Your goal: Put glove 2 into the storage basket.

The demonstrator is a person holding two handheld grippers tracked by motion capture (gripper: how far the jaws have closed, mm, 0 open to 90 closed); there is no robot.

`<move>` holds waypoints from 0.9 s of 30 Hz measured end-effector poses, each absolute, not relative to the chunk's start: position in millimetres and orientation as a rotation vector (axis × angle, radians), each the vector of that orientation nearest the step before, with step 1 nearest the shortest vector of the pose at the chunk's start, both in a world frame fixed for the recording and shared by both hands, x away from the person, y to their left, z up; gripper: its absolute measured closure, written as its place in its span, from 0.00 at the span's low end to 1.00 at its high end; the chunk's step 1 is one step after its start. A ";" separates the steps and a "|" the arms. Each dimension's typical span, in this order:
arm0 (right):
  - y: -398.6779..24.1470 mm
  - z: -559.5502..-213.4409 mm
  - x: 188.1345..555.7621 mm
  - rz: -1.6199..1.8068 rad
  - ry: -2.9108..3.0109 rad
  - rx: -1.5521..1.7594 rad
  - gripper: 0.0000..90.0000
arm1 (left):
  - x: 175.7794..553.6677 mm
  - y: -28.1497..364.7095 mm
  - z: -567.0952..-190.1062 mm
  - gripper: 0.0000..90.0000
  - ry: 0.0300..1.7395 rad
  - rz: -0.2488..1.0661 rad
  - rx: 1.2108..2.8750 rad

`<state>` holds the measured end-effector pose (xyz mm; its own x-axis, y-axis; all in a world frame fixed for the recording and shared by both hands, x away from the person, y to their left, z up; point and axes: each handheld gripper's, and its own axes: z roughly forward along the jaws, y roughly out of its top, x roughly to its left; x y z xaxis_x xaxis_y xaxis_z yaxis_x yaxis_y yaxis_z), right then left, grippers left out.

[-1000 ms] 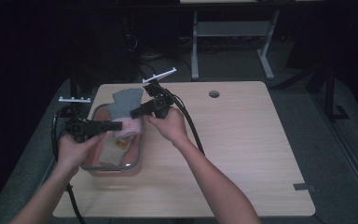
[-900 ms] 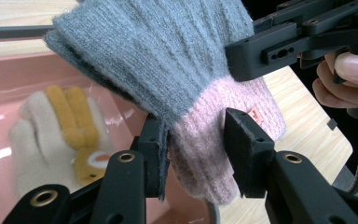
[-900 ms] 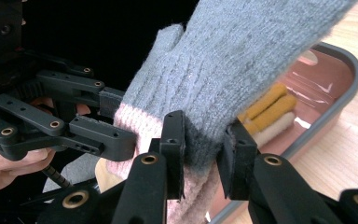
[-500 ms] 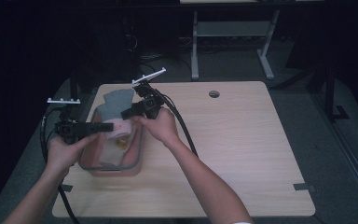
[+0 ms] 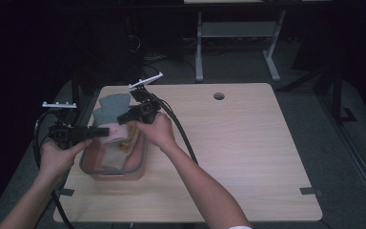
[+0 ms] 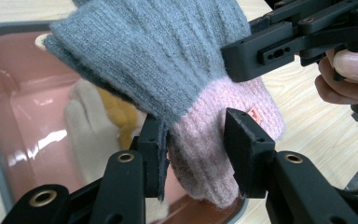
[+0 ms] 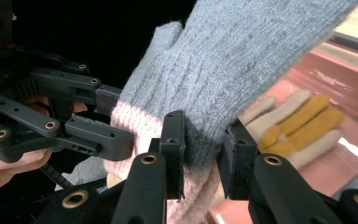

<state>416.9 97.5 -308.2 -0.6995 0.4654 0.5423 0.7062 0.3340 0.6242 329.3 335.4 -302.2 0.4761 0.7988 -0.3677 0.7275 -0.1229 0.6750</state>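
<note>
A grey knit glove with a pink cuff (image 6: 168, 70) hangs between my two claws, lifted above the pink plastic bin (image 5: 138, 162). My left claw (image 6: 196, 144) pinches the pink cuff; my right claw (image 7: 203, 144) clamps the grey knit just beside it. Below my jaws a cream and mustard glove (image 7: 289, 121) lies inside the bin. I judge one glove packed, this one yet to go in.

Both grippers matte black: left gripper (image 6: 193, 154) and right gripper (image 7: 200, 154) have flat rectangular pads, linkage arms with brass-ringed pivot holes. Thick black cable (image 5: 178, 136) trails along the table (image 5: 248, 157) from the right gripper. Forearms bare, no sleeves.
</note>
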 end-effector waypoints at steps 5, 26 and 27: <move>106.7 -315.5 418.2 -1.283 -2.332 -1.040 0.82 | 329.0 343.6 -307.6 0.67 1.299 0.095 1.874; 118.8 -343.0 422.4 -1.196 -2.363 -1.057 0.81 | 340.3 347.7 -335.7 0.67 1.335 0.038 1.928; 119.2 -345.8 423.0 -1.190 -2.362 -1.060 0.81 | 341.1 347.6 -337.9 0.67 1.340 0.033 1.934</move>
